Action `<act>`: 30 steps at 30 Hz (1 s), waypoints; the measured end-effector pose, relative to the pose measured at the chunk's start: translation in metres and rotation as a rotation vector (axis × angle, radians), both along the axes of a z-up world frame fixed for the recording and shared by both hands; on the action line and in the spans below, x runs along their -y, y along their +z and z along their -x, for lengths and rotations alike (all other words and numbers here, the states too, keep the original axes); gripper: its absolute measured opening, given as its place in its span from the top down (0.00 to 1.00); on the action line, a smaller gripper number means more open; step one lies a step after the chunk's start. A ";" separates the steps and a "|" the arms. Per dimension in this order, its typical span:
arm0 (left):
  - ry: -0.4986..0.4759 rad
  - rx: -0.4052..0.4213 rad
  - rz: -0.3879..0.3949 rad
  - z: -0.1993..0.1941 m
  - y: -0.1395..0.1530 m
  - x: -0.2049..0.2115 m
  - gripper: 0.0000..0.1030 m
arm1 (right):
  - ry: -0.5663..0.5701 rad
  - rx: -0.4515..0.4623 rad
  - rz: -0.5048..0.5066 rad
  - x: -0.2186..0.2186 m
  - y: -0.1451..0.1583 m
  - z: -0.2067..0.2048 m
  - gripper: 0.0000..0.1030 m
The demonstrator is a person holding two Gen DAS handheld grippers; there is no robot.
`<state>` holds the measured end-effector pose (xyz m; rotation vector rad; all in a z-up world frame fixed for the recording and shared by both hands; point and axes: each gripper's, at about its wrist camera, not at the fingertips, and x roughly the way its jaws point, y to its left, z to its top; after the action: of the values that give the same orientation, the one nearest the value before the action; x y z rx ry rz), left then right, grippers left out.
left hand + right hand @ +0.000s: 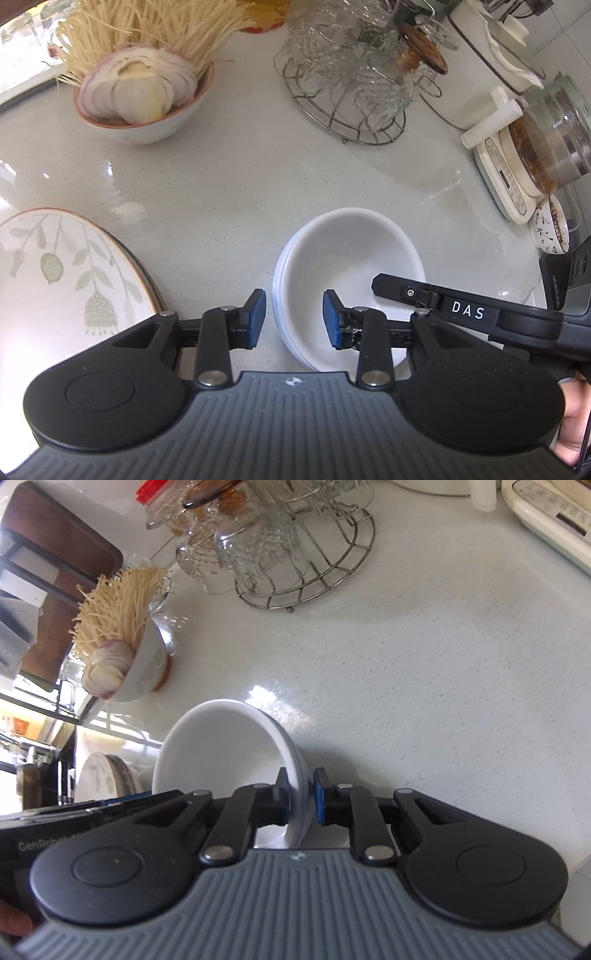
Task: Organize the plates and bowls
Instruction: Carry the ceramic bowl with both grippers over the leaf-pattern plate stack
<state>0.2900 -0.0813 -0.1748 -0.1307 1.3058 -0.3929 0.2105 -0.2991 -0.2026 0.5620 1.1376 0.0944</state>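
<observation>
A stack of white bowls (354, 258) sits on the pale counter. My left gripper (293, 319) is open, one finger outside the stack's left rim and one inside, touching nothing. My right gripper (301, 797) is shut on the stack's rim, with the white bowls (221, 746) tilted to its left; its arm marked DAS (465, 310) reaches in from the right in the left wrist view. A leaf-patterned plate (55, 273) lies on a stack at the left, also small in the right wrist view (99, 779).
A bowl of sliced onion and noodles (144, 92) (122, 653) stands at the back left. A wire rack of glass cups (351, 81) (280, 542) stands behind. An electric kettle on its base (535, 155) and a small patterned dish (550, 229) are at the right.
</observation>
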 end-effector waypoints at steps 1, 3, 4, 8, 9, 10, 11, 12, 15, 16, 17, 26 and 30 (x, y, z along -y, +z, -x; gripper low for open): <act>0.002 -0.004 0.001 -0.001 -0.001 0.001 0.62 | 0.000 0.001 0.003 0.001 0.000 0.000 0.85; 0.004 -0.013 0.002 -0.002 -0.003 0.001 0.62 | -0.002 -0.001 -0.001 0.003 -0.001 0.001 0.85; 0.004 -0.015 0.002 -0.002 -0.005 0.002 0.63 | -0.005 -0.003 -0.003 0.005 -0.001 0.002 0.85; -0.005 -0.017 0.003 -0.003 -0.014 0.007 0.63 | -0.011 -0.002 -0.007 0.008 -0.001 0.004 0.85; -0.002 -0.016 -0.010 -0.004 -0.017 0.007 0.63 | -0.012 -0.003 -0.010 0.009 -0.002 0.004 0.85; 0.005 -0.018 -0.016 -0.004 -0.020 0.007 0.63 | -0.014 -0.003 -0.009 0.010 -0.001 0.004 0.85; 0.007 -0.020 -0.008 -0.004 -0.022 0.008 0.64 | -0.015 -0.002 -0.006 0.010 -0.001 0.004 0.85; 0.006 -0.019 -0.004 -0.003 -0.023 0.008 0.65 | -0.015 -0.002 -0.004 0.011 -0.001 0.004 0.85; -0.002 -0.022 0.008 -0.001 -0.028 0.009 0.74 | -0.014 -0.001 -0.009 0.012 -0.001 0.005 0.85; -0.003 -0.023 0.015 -0.001 -0.029 0.009 0.76 | -0.010 0.000 -0.005 0.011 -0.001 0.004 0.85; -0.004 -0.022 0.019 -0.001 -0.029 0.010 0.81 | -0.005 0.002 0.002 0.010 0.000 0.004 0.84; -0.018 0.012 0.031 0.002 -0.022 0.010 0.83 | -0.007 0.021 0.014 0.009 0.006 0.008 0.85; -0.016 0.031 0.046 0.004 -0.009 0.004 0.83 | -0.010 0.050 0.017 0.008 0.016 0.010 0.84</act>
<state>0.2858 -0.0852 -0.1842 -0.1519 1.2680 -0.4374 0.2004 -0.3069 -0.1864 0.5472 1.0857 0.0899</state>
